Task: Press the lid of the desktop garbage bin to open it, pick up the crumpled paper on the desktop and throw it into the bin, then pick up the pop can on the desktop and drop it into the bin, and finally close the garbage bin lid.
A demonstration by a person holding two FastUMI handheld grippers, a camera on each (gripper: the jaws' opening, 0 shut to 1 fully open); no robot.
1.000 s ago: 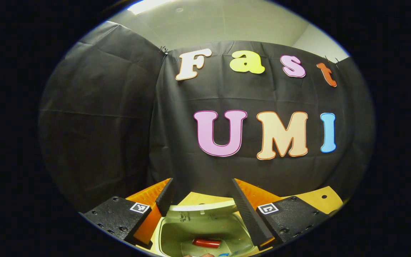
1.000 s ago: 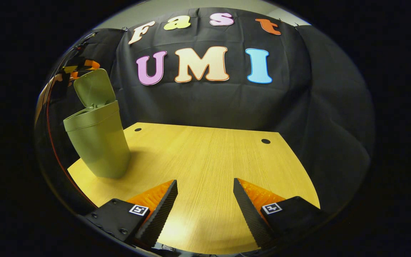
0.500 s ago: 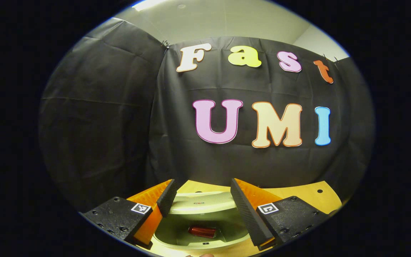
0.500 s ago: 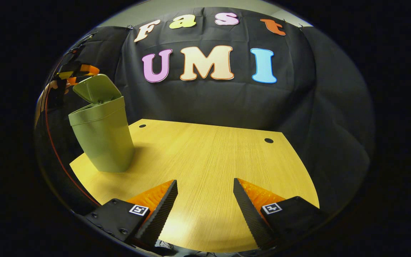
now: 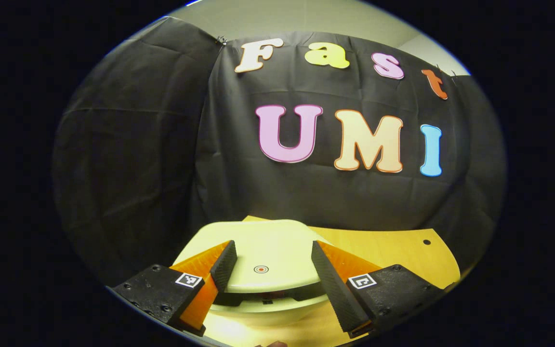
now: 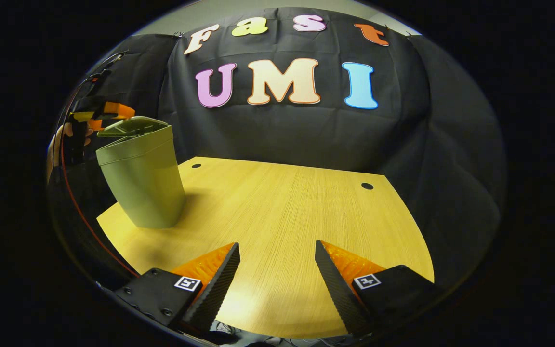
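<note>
The pale green bin [image 6: 140, 188] stands on the far left of the wooden table [image 6: 282, 207]. Its lid [image 6: 133, 126] lies almost flat on the rim, with a thin gap still showing along one side. In the left gripper view the lid [image 5: 263, 250], marked with a small red dot [image 5: 260, 269], sits right under my left gripper [image 5: 272, 243], which is open with a finger over each side of it. The lid hides the bin's inside. That left gripper [image 6: 106, 113] and the hand [image 6: 65, 140] holding it hover at the lid's far edge. My right gripper [image 6: 276, 245] is open above the table's near edge, holding nothing.
The tabletop [image 5: 388, 241] has small dark holes [image 6: 367, 185] near its back corners. Black cloth walls close in the booth behind and on both sides. Bare wood stretches from the bin to my right gripper.
The lid has swung down from upright to nearly flat, covering the red can seen inside the bin earlier. My left gripper has followed it down. The right gripper has hardly moved.
</note>
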